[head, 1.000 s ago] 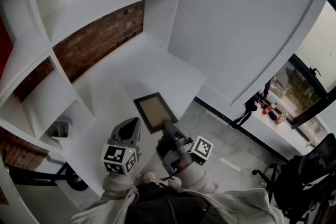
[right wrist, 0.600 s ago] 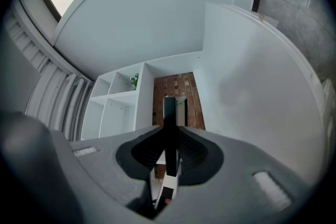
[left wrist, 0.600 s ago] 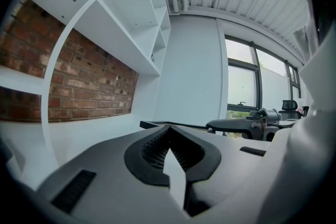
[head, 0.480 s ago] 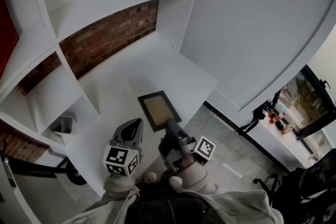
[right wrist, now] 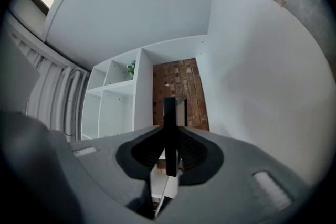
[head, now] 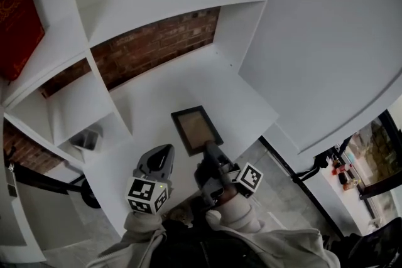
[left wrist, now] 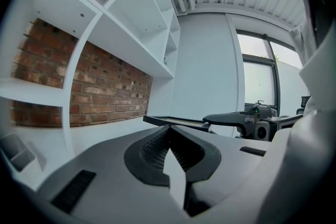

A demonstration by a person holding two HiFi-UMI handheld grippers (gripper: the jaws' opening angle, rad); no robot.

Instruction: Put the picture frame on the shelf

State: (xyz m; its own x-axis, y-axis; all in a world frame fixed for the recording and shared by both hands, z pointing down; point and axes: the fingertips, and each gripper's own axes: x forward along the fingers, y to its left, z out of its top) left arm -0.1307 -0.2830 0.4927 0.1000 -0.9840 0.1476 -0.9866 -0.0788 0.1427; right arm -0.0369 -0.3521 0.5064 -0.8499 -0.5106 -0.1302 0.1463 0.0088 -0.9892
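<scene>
Plainly the right gripper (head: 210, 149) has its ribbed grey pads clamped on the picture frame's (head: 196, 128) near edge, a dark rectangle with a tan centre held flat over the smooth white shelf (head: 157, 94); the left gripper (head: 164, 152) is closed and empty (tips meeting); the right gripper view alone shows the frame edge-on, a thin black bar.

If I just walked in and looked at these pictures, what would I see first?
The dark picture frame catches the eye first: the right gripper is shut on its near edge and holds it flat over the white shelf. Behind it, a red brick wall shows through the open back of the shelf. A bright red box stands in a compartment at the upper left.
</scene>
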